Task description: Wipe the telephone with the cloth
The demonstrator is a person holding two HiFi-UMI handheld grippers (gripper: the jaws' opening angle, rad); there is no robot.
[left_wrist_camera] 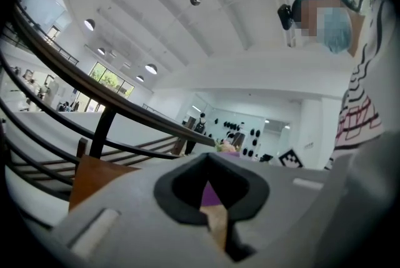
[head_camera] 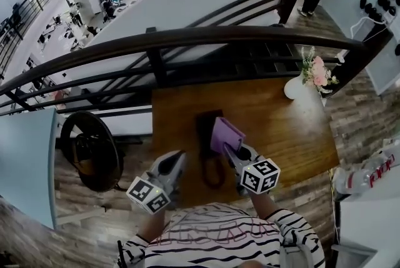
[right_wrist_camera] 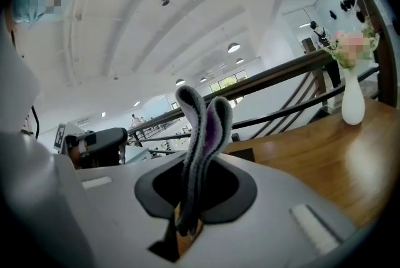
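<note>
Head view: one wooden bench stands against a dark railing above a bright hall. One telephone lies just left of my right fingers, and one vase stands well beyond them.

Left gripper view: my left fingers are closed, empty.

Right gripper view: my right fingers clamp one purple cloth.

Right gripper jaws pinch cloth, seemingly folded.

The cloth and the right tongs are covering part of the telephone. The left tongs are blocking most of the tabletop with their own body, leaving only a purple sliver of cloth showing. The flowers are showing only as a blur.
</note>
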